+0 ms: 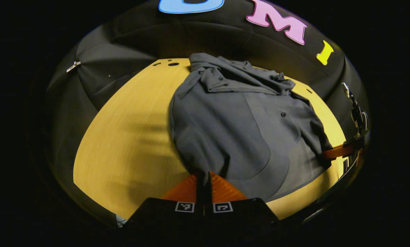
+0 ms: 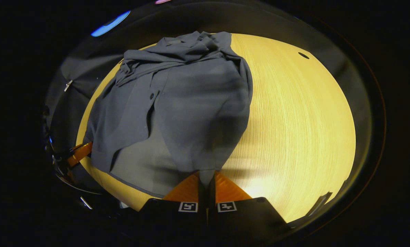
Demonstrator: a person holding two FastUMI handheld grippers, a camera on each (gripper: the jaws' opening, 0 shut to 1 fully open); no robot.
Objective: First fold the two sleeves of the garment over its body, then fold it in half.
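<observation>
The grey garment (image 1: 239, 127) lies on the wooden table (image 1: 129, 144), sleeves folded in. Its near hem is pinched by 2 closed grippers, left (image 1: 203, 178) and right (image 2: 206, 178); both corners should be lifted evenly toward the collar.

rumpled grey shirt (image 1: 232, 127) on wooden table (image 1: 129, 144)

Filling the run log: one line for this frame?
stage: half fold | left hand-held gripper: shut on shirt hem | right hand-held gripper: shut on shirt hem | sleeves: bunched near collar | table: wood
</observation>
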